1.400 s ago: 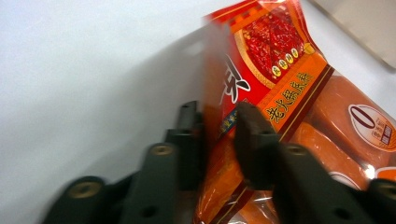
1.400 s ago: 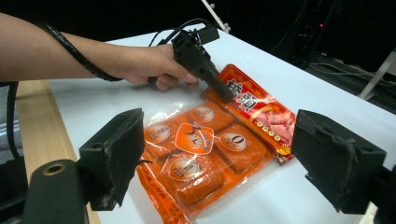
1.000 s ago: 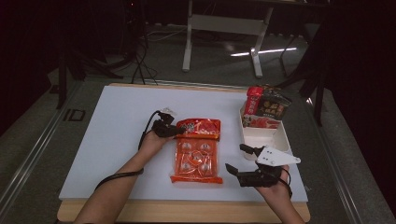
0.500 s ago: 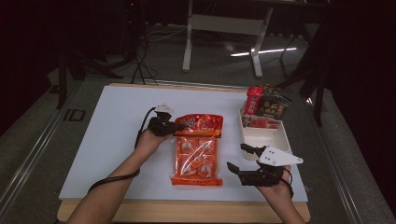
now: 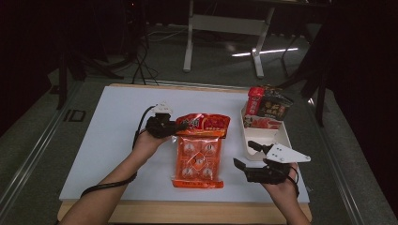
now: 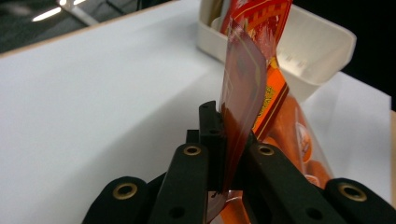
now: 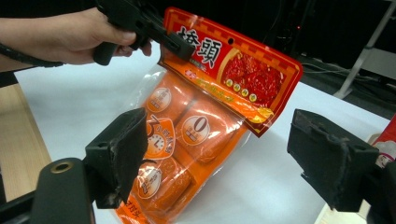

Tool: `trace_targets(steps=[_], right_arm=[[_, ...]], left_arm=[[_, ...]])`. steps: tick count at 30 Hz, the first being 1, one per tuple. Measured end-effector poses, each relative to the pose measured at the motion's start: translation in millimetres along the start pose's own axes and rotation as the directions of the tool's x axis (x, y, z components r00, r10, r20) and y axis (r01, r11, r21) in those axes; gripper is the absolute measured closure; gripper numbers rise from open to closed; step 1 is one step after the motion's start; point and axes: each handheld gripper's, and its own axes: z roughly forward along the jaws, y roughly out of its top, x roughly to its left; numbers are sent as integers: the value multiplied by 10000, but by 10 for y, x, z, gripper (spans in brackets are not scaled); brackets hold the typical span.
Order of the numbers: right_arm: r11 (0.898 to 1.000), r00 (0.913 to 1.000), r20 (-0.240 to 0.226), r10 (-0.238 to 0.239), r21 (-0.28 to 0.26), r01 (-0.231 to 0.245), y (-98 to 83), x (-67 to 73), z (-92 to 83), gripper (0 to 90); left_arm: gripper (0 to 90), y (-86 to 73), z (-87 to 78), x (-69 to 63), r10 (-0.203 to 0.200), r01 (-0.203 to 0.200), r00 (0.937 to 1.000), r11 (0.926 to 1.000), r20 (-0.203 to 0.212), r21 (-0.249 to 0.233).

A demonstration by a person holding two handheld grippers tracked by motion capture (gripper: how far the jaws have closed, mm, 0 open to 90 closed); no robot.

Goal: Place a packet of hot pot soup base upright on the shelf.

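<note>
So the white bin point(image 5: 263, 145) at the table's point(image 5: 108, 140) right edge has a few red and dark snack packs point(image 5: 265, 108) standing in it. My left gripper point(image 5: 174, 126) is clamped tight on the top corner of the orange snack bag point(image 5: 199, 150), mid-table, top end lifted. My right gripper point(image 5: 245, 154) hovers near the front edge just right of the bag, jaws wide, nothing in them.
</note>
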Motion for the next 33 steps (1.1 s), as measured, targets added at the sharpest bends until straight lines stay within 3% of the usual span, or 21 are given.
trace_targets(steps=[10, 13, 19, 22, 33], right_arm=[[10000, 9992, 388, -47, 70, 45, 57, -52, 4, 206], [9987, 9987, 75, 513, -84, -512, 68, -103, 24, 206], [9999, 9998, 186, 93, 54, -94, 120, -95, 99, 205], [10000, 9993, 369, -26, 13, 26, 162, -129, 146, 200], [9999, 9998, -172, 141, 34, -140, 235, -213, 343, 195]], left_arm=[[890, 45, -159, -133, 360, -355, 9988, 9992, 331, -163], [890, 54, -195, -178, 534, -523, 9976, 9983, 438, -261], [891, 39, -261, -296, 621, -585, 9966, 9961, 549, -655], [891, 9, -327, -415, 867, -810, 9949, 9913, 518, -1033], [891, -12, -471, -622, 1284, -1101, 9849, 9822, 1165, -1519]])
